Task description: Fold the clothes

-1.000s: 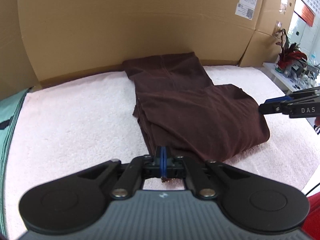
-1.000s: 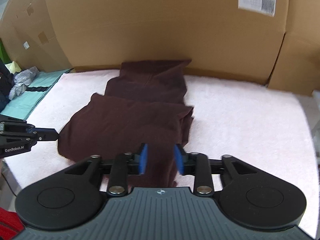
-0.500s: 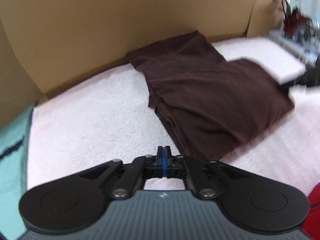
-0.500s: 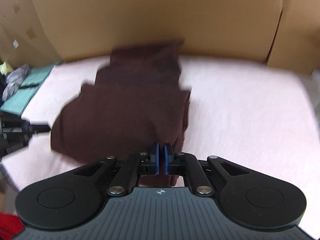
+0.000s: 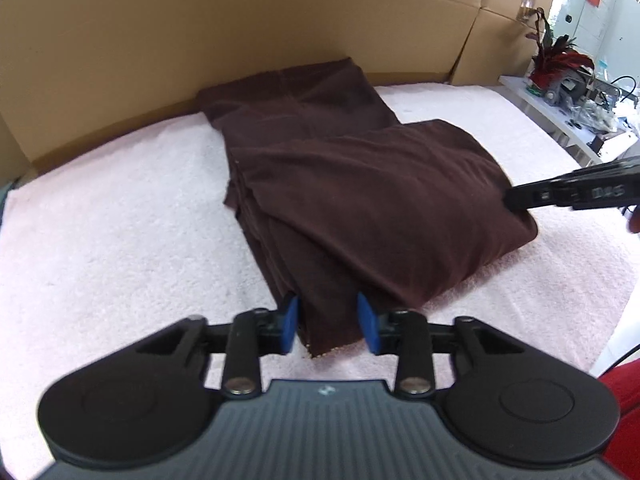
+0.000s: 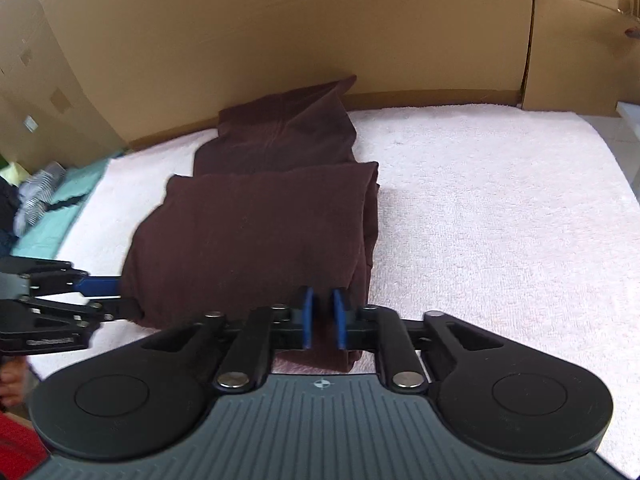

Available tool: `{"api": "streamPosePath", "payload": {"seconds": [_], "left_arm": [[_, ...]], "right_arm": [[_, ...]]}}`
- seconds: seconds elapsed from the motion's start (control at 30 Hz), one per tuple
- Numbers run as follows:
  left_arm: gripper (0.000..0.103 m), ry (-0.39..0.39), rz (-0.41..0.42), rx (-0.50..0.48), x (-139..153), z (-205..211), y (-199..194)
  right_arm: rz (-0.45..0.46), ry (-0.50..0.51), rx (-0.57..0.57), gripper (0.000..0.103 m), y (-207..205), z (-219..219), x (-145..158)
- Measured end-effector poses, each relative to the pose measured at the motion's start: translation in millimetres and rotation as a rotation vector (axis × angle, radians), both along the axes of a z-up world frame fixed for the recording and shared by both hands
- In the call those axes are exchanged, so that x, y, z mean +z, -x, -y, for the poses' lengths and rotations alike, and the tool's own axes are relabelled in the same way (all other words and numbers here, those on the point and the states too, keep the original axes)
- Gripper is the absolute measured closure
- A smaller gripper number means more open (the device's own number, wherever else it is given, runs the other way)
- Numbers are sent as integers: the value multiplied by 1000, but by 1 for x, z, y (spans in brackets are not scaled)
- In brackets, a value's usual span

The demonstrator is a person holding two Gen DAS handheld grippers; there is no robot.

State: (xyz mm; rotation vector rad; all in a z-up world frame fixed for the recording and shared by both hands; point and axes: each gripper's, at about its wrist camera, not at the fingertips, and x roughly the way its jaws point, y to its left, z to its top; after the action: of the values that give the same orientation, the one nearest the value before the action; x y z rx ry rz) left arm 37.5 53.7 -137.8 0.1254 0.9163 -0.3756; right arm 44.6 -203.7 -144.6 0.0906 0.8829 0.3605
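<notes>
A dark brown garment [image 5: 360, 200] lies folded on the pink towel [image 5: 120, 240], with a thick doubled part nearest me and a flat part reaching the cardboard. My left gripper [image 5: 328, 330] is at its near hem. Its jaws are opening, and the hem lies loose between the blue pads [image 5: 289, 328]. In the right wrist view the left gripper [image 6: 120, 296] sits at the garment's [image 6: 260, 232] left corner. My right gripper [image 6: 322, 318] is shut on the near right edge, with cloth pinched between its pads. From the left wrist view the right gripper [image 5: 516, 200] touches the fold's right side.
Tall cardboard walls [image 5: 280, 20] stand close behind the towel. A teal cloth [image 6: 52, 220] with striped clothing [image 6: 36, 196] lies off the towel's left side. A white table with a red plant [image 5: 556, 56] and clutter is at the right. Red fabric [image 5: 624, 400] shows nearby.
The left jaws, shut at the hem a second ago, now stand apart around it. The right jaws went from open to shut on the garment's edge.
</notes>
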Motion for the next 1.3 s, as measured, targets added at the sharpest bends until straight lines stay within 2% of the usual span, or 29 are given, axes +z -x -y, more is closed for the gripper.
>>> {"api": "streamPosePath", "payload": {"seconds": [0.03, 0.13, 0.27, 0.37, 0.43, 0.53, 0.6, 0.67, 0.7, 0.73, 0.9, 1.0, 1.03, 1.13, 1.2, 1.3], "left_arm": [[67, -7, 2, -2, -1, 1, 1], [69, 1, -10, 12, -4, -1, 3], [70, 3, -26, 15, -8, -3, 7], [70, -17, -19, 7, -8, 0, 8], [70, -11, -19, 11, -8, -1, 8], [71, -15, -19, 11, -9, 1, 9], [72, -20, -20, 10, -10, 2, 10], [74, -21, -25, 14, -10, 3, 11], [76, -19, -31, 19, -11, 3, 12], [78, -17, -36, 24, -12, 3, 13], [94, -41, -59, 38, -20, 2, 19], [95, -34, -63, 65, -20, -2, 17], [95, -25, -64, 76, -20, -4, 17], [97, -13, -55, 93, -20, -7, 18], [97, -14, -46, 98, -21, -7, 19], [96, -11, -48, 120, -20, -10, 20]], "right_arm": [[12, 25, -11, 100, -3, -3, 0], [4, 53, -52, 101, -13, -2, -5], [-27, 107, -31, 103, -21, 0, -22], [2, 92, -74, 103, -21, 4, -13], [35, 63, -160, 90, -22, 16, 0], [50, -74, -197, 83, -34, 31, 12], [11, -147, -203, 57, -52, 31, 10], [-31, -183, -190, 68, -71, 24, 1], [-38, -177, -167, 97, -77, 17, -3], [-45, -172, -145, 99, -84, 9, -7], [16, -66, -40, 99, -94, -23, -12], [31, -25, -10, 100, -101, -23, -18], [26, -12, -7, 94, -101, -22, -14], [56, 5, -101, 81, -89, -4, 7], [87, 8, -134, 78, -79, 3, 21], [122, -56, 125, 81, -54, -26, 40]]}}
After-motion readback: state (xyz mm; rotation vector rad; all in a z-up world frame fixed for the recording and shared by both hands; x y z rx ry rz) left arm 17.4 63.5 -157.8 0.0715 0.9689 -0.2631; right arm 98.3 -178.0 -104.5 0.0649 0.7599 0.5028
